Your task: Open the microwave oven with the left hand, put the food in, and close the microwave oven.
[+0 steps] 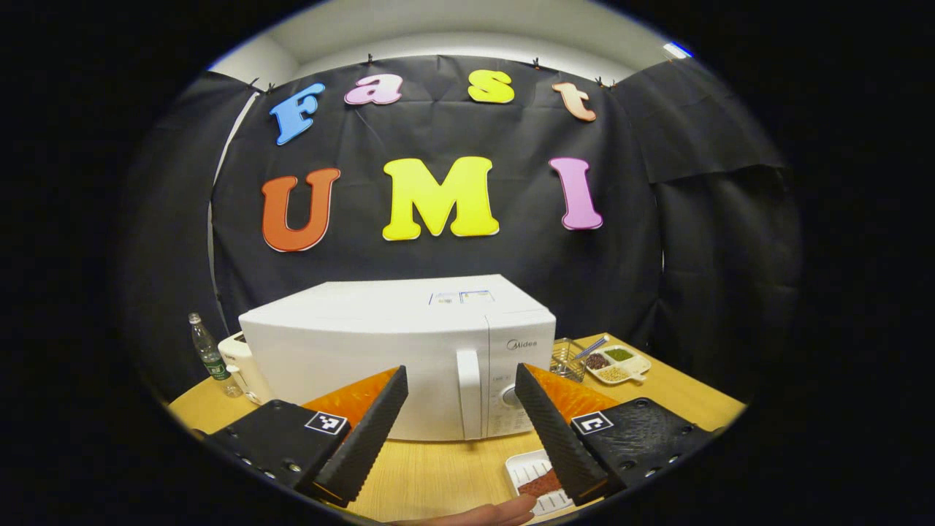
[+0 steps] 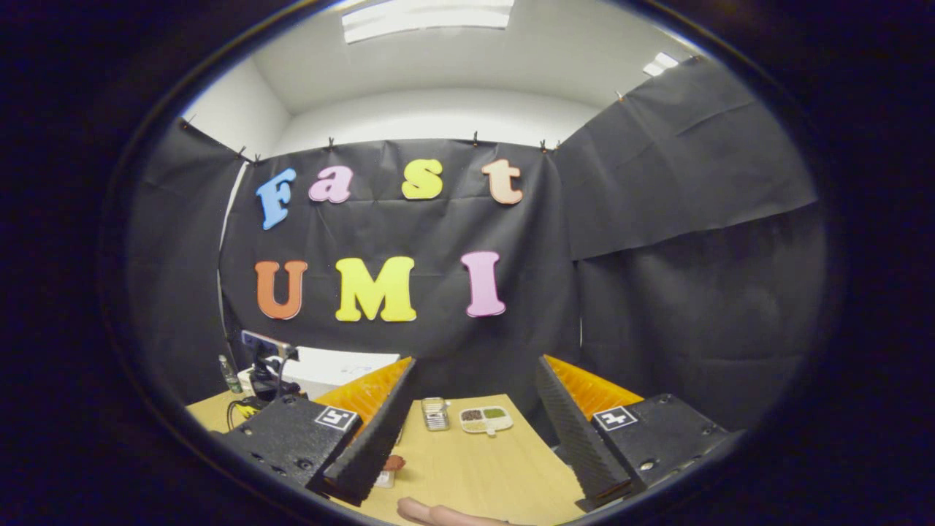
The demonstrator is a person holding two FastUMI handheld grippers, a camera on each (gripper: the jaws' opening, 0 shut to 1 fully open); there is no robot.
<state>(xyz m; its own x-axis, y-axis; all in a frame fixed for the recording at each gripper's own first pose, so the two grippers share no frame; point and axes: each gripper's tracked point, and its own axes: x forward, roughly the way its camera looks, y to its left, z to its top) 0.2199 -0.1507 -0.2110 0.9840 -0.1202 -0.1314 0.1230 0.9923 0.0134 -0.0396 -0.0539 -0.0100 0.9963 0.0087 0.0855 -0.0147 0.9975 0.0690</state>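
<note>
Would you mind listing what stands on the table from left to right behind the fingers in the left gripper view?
Plastic bottle → small white appliance tucked beside the microwave → white microwave oven, door shut, with its handle → wire basket → sectioned snack dish.

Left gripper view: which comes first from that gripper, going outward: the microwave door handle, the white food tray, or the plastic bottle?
1. White food tray, low right, by the left gripper.
2. Microwave door handle, straight ahead, between the open fingers.
3. Plastic bottle, far left, behind the microwave.
</note>
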